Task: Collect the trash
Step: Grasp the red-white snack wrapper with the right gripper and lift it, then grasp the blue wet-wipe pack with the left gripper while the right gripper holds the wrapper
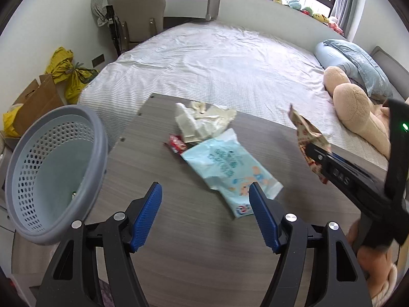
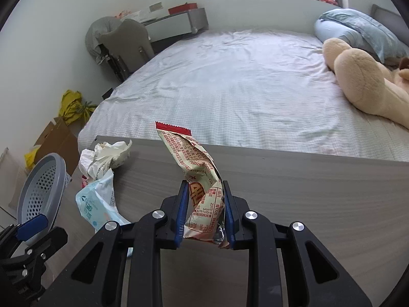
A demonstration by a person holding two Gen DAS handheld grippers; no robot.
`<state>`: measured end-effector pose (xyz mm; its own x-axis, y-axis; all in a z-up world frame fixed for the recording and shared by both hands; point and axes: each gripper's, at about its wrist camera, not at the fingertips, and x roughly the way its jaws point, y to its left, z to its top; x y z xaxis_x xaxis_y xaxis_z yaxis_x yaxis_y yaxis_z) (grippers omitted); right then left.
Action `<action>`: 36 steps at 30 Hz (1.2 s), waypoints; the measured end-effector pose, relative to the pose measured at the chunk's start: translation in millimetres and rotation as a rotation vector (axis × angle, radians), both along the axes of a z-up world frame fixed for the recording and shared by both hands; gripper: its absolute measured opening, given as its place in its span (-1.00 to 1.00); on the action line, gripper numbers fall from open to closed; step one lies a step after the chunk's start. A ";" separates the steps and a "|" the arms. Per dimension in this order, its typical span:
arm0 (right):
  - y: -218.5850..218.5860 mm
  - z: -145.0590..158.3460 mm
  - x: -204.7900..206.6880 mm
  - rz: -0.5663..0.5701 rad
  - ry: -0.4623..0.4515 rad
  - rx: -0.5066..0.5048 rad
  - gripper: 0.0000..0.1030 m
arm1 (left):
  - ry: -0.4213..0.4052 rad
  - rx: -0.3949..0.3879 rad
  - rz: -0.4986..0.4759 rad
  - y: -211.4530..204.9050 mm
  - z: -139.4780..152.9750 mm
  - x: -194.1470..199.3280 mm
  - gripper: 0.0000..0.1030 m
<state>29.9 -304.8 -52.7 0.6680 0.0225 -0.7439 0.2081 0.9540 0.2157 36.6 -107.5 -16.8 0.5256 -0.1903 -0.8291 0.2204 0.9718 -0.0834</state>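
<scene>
My right gripper (image 2: 204,199) is shut on a cream and red snack wrapper (image 2: 196,168) and holds it above the wooden table (image 2: 306,192); the wrapper also shows in the left wrist view (image 1: 306,138). My left gripper (image 1: 205,197) is open and empty above the table (image 1: 179,230), just short of a light blue wet-wipe pack (image 1: 230,168). Behind the pack lie a red candy wrapper (image 1: 175,143) and crumpled white tissues (image 1: 204,120). A grey perforated basket (image 1: 56,174) stands tilted at the table's left edge.
A bed with a striped sheet (image 1: 217,64) lies beyond the table, with a tan plush toy (image 1: 358,107) and a blue pillow (image 1: 352,61). On the floor at left are a cardboard box (image 1: 38,102) and yellow bags (image 1: 69,74). A chair (image 1: 140,18) stands farther back.
</scene>
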 end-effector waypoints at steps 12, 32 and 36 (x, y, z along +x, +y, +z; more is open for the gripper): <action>-53.6 -3.3 -69.3 -0.126 -0.031 0.069 -0.51 | 0.052 -0.027 0.015 -47.4 -16.1 13.9 0.38; -60.8 2.5 -91.3 -0.105 -0.086 0.129 -0.51 | 0.049 0.146 0.028 -44.7 -35.7 2.0 0.39; -57.4 3.4 -89.3 -0.097 -0.084 0.134 -0.51 | 0.043 0.138 0.013 -38.0 -30.1 -6.5 0.38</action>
